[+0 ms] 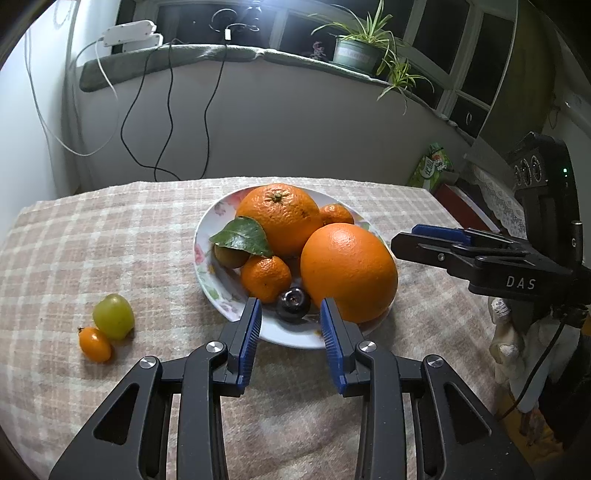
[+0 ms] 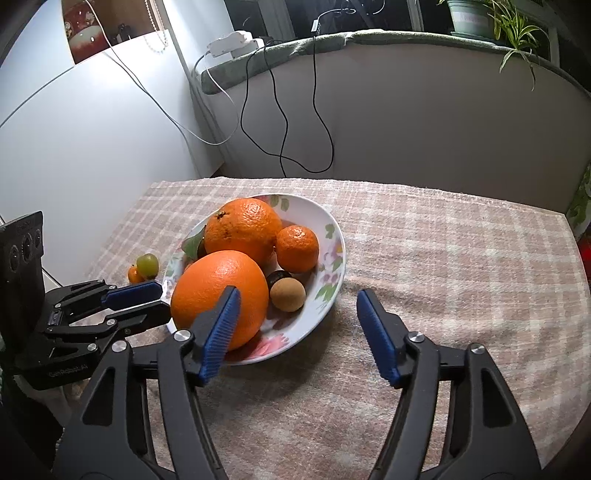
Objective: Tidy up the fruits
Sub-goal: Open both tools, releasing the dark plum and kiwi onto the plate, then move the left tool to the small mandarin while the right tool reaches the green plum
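A floral plate [image 1: 202, 258] [image 2: 334, 236] holds a stemmed orange [image 1: 279, 218] [image 2: 240, 229], a smooth large orange [image 1: 349, 271] [image 2: 218, 291], mandarins [image 1: 265, 277] [image 2: 297, 248], a green leaf [image 1: 242, 236], a brown round fruit [image 2: 287, 294] and a dark fruit [image 1: 293, 303]. My left gripper [image 1: 291, 319] [image 2: 162, 301] is at the plate's near rim, slightly open; the dark fruit lies between its tips, untouched. My right gripper [image 2: 297, 299] [image 1: 402, 238] stands wide open and holds nothing, beside the smooth orange. A green grape [image 1: 113, 315] [image 2: 147, 265] and a kumquat [image 1: 95, 344] [image 2: 135, 275] lie on the cloth.
The checked tablecloth [image 2: 443, 277] covers a small table set against a curved wall. A sill above carries a potted plant [image 1: 356, 51], a power strip [image 1: 129, 33] and hanging cables. A pale figurine [image 1: 504, 332] and a green packet [image 1: 432, 166] stand off the table's right edge.
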